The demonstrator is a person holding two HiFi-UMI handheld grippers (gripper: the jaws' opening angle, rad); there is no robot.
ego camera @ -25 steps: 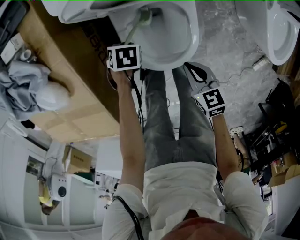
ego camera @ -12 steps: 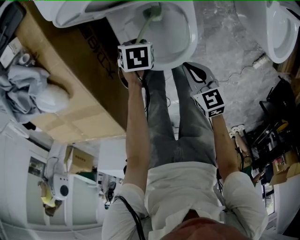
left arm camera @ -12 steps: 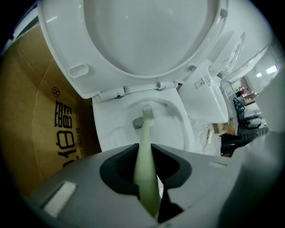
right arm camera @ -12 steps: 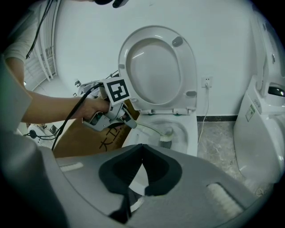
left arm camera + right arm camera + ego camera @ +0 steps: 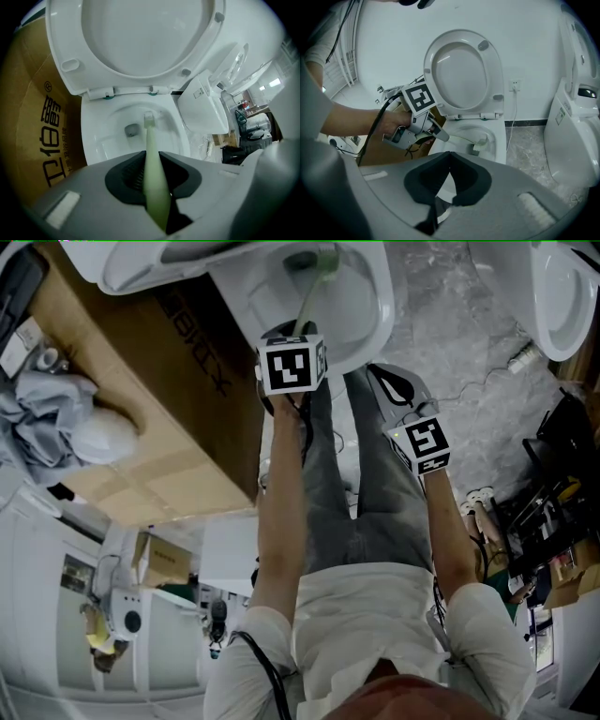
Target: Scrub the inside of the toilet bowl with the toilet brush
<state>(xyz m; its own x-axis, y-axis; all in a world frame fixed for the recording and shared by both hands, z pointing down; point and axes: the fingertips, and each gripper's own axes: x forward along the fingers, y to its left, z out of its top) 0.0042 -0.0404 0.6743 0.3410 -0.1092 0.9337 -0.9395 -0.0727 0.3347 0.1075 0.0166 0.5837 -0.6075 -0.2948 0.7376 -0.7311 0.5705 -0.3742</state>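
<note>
A white toilet bowl (image 5: 380,320) stands open with its seat and lid (image 5: 145,37) raised. My left gripper (image 5: 152,176) is shut on the pale green handle of the toilet brush (image 5: 149,140). The brush head (image 5: 148,118) reaches down inside the bowl, near the drain hole (image 5: 132,130). In the right gripper view the left gripper (image 5: 439,134) hovers over the bowl's left rim and the brush head (image 5: 477,147) rests against the inner wall. My right gripper (image 5: 446,176) is shut on nothing, held back beside the person's legs (image 5: 375,493).
A large cardboard box (image 5: 141,418) lies against the toilet's left side. A second white toilet (image 5: 576,126) stands to the right on the grey marble floor (image 5: 459,343). A wall socket with a cord (image 5: 514,86) sits behind the bowl. Dark clutter (image 5: 553,521) fills the right edge.
My left gripper has moved right and slightly back over the bowl's front rim, sweeping the brush head rightward inside the bowl. The right gripper has stayed put.
</note>
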